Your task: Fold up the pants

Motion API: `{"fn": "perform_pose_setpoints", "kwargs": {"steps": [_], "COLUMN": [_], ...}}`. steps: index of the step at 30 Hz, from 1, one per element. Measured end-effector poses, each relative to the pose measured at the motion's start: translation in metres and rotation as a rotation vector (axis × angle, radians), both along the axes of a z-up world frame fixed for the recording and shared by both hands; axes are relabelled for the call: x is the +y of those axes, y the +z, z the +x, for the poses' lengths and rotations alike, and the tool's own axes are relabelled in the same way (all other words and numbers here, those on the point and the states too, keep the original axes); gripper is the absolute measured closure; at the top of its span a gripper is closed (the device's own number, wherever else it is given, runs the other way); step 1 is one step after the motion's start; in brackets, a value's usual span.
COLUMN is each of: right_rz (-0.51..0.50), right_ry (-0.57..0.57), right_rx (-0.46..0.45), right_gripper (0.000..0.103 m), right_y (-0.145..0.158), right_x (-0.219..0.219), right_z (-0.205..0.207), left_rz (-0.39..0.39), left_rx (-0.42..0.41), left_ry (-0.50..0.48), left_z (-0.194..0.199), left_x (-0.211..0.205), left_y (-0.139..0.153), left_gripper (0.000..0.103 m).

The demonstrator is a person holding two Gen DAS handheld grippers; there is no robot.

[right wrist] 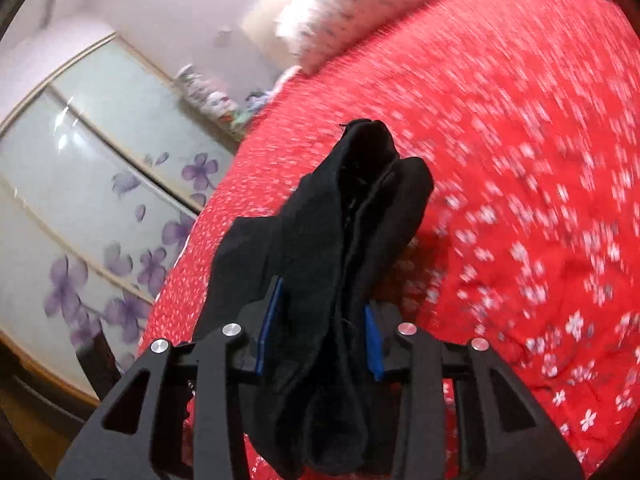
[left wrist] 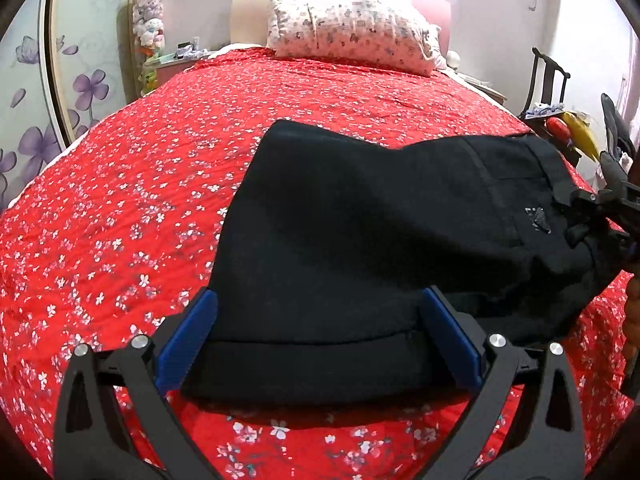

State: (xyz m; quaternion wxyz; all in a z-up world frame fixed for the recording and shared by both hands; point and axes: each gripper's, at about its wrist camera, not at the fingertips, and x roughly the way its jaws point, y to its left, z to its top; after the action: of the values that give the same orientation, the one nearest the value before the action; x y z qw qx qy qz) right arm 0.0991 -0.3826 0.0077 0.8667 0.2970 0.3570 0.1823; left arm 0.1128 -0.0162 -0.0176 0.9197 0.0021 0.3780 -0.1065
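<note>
Black pants (left wrist: 360, 232) lie on the red flowered bedspread (left wrist: 120, 200), folded over, with the waistband end lifted at the right. My left gripper (left wrist: 320, 340) is open, its blue pads (left wrist: 188, 344) on either side of the folded near edge, which lies between them. My right gripper (right wrist: 320, 328) is shut on a bunch of the pants (right wrist: 344, 216) and holds it up off the bed; it also shows at the right edge of the left wrist view (left wrist: 616, 208). The right wrist view is motion-blurred.
A flowered pillow (left wrist: 352, 32) lies at the head of the bed. A wardrobe with purple-flower sliding doors (right wrist: 80, 184) stands to the left. A dark chair (left wrist: 548, 88) with items on it is at the right of the bed.
</note>
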Motion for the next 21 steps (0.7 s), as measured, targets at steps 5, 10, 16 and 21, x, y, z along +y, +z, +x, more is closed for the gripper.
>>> {"fn": "perform_pose_setpoints", "kwargs": {"steps": [5, 10, 16, 21], "right_rz": [0.036, 0.075, 0.089, 0.086], "right_ry": [-0.017, -0.012, -0.013, -0.01], "right_rx": [0.037, 0.039, 0.066, 0.078], "right_gripper": [0.067, 0.067, 0.067, 0.067], "right_y": [-0.008, -0.009, -0.012, -0.013], "right_x": [-0.006, -0.006, -0.009, -0.008], "right_z": [0.004, 0.001, 0.004, 0.006], "left_rz": [-0.123, -0.365, -0.567, -0.613], "left_rx": [0.002, 0.107, 0.36, 0.48], "left_ry": [-0.018, 0.025, -0.009, -0.07], "left_z": [-0.002, 0.045, 0.113, 0.134], "left_x": [0.022, 0.079, 0.102, 0.088], "left_y": [0.02, 0.037, 0.01, -0.017], "left_gripper": [0.002, 0.004, 0.019, 0.019]}}
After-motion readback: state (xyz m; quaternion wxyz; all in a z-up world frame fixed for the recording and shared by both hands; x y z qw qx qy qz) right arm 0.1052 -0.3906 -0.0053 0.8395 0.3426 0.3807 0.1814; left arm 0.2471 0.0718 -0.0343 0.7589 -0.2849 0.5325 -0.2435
